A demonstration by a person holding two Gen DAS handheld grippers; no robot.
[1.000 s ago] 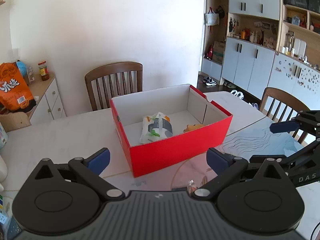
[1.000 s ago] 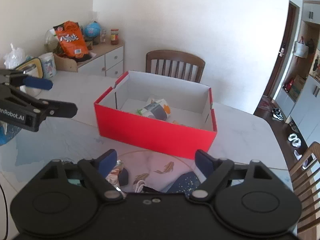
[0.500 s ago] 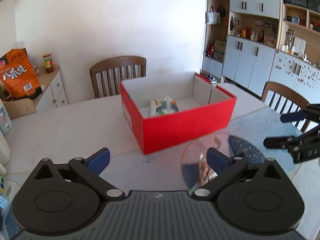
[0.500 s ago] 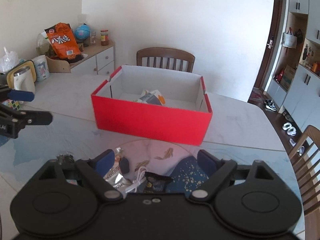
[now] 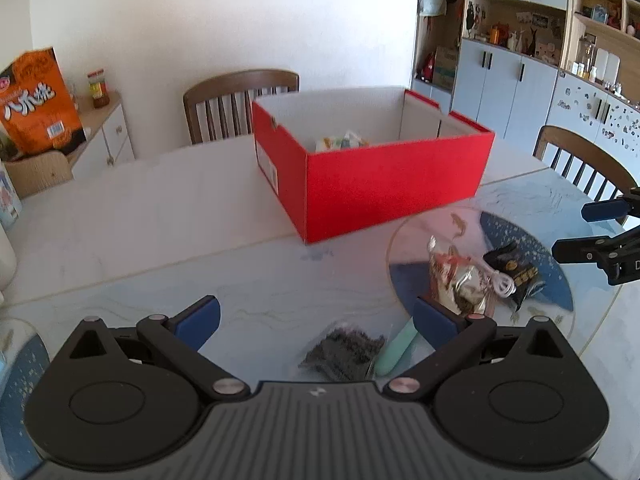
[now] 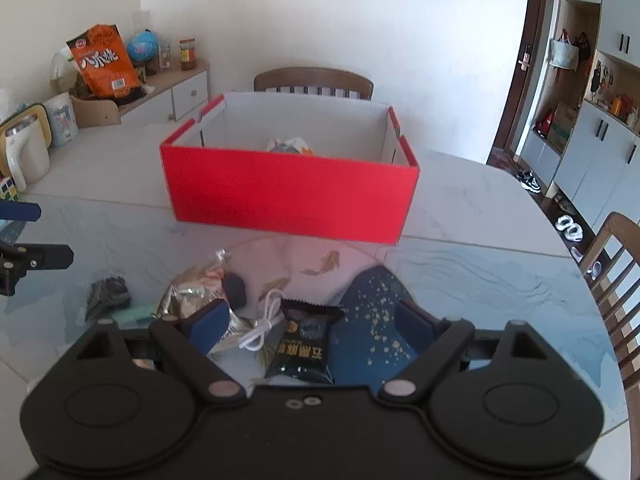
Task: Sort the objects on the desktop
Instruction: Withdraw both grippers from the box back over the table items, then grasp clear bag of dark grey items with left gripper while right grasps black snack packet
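A red box (image 5: 384, 184) (image 6: 288, 196) stands on the marble table with a white printed packet (image 5: 340, 142) (image 6: 290, 146) inside. In front of it lie a silver snack bag (image 5: 456, 284) (image 6: 200, 288), a white cable (image 5: 500, 286) (image 6: 264, 326), a black snack packet (image 5: 516, 272) (image 6: 304, 348), a dark mesh pouch (image 5: 344, 352) (image 6: 106, 294) and a mint green stick (image 5: 396, 350) (image 6: 134, 314). My left gripper (image 5: 316, 318) is open above the pouch. My right gripper (image 6: 312, 324) is open over the cable and black packet.
Wooden chairs (image 5: 240, 104) (image 6: 616, 264) stand behind and right of the table. A sideboard (image 6: 168, 92) holds an orange bag (image 6: 104, 60) and jars. A white kettle (image 6: 24, 148) sits at the table's left edge. Cabinets (image 5: 520, 80) line the right wall.
Both grippers have pulled back from the red box and dropped lower. The loose items in front of the box have come into view between their fingers.
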